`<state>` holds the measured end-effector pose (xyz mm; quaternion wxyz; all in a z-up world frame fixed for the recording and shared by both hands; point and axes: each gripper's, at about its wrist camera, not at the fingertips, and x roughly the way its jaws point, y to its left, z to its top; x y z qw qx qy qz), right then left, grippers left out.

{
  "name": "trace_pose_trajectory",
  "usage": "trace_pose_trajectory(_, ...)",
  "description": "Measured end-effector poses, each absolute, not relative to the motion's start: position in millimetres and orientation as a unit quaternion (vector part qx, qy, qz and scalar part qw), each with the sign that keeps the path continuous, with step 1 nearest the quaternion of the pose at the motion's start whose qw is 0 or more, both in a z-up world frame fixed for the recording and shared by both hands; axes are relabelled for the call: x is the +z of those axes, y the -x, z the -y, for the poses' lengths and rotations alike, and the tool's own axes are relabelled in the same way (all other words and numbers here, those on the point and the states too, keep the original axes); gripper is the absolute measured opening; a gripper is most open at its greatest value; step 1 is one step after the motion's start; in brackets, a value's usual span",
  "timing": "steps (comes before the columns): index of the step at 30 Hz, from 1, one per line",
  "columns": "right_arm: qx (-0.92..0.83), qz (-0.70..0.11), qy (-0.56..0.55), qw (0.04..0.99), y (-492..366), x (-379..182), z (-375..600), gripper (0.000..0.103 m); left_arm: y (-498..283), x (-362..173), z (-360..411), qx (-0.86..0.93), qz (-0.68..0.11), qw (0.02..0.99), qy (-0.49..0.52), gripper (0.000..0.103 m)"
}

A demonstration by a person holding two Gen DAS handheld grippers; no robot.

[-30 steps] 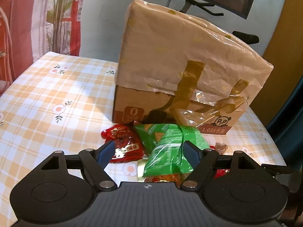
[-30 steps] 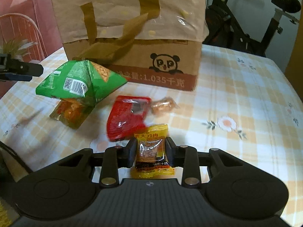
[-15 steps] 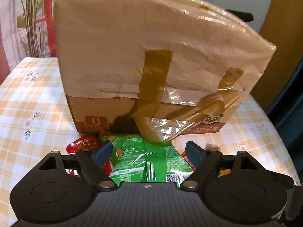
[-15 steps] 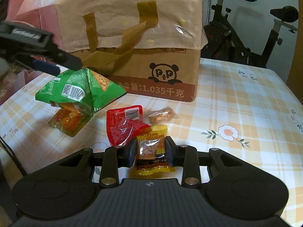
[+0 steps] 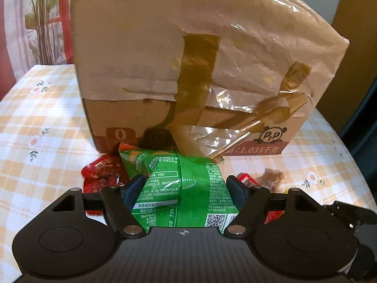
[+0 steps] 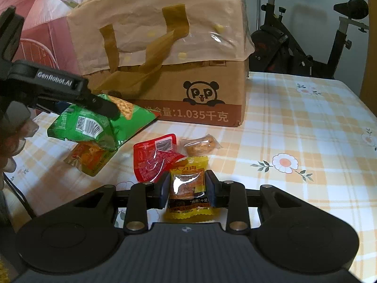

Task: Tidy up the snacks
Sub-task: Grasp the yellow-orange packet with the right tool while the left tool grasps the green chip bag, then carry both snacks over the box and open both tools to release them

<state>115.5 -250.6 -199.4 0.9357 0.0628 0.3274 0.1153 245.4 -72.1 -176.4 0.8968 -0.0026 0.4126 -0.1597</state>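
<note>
Two grippers were at work among the snacks. The right gripper (image 6: 187, 189) was clenched on a small yellow packet (image 6: 188, 188), its pads pressed against both sides, and the packet sat upright between them just above the checked tablecloth (image 6: 306, 122). Directly ahead of that gripper lay a red pouch (image 6: 154, 156), its corner touching the yellow packet's top edge, and just beyond it to the right we saw a clear-wrapped brown snack (image 6: 200, 145). Farther ahead and to the left lay the green bag (image 6: 94, 123), resting on top of an orange packet (image 6: 88, 159).

In our left wrist view, the left gripper (image 5: 186, 186) had its jaws closing with the green bag (image 5: 186, 188) between them. Its left finger looked to meet the bag's edge, but we could not tell whether the right one touched it. To the left of those fingers a red wrapper (image 5: 100, 172) lay half under the bag; to the right the red pouch (image 5: 245, 178) and the brown snack (image 5: 271, 176) peeked out.

Beyond all the snacks stood a cardboard box (image 6: 207, 94) with a panda print, draped in a tan bag (image 6: 153, 18) with olive handles. Behind the table, to the far right of the right gripper, we saw an exercise bike (image 6: 306, 35).
</note>
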Motion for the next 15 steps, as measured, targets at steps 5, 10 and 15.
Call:
trace_pose_trajectory(5,0.115,-0.327,-0.065,0.936,-116,-200,251,0.034,-233,-175,51,-0.164,-0.415,0.894,0.046,0.076)
trace_pose_trajectory(10,0.116,-0.327,-0.074,0.935,-116,-199,251,0.034,-222,-163,34,-0.155,-0.388,0.906,0.064,0.076)
trace_pose_trajectory(15,0.11,-0.328,-0.066,0.936,-114,-198,249,0.034,-216,-148,26,-0.142,-0.364,0.918,0.066,0.076)
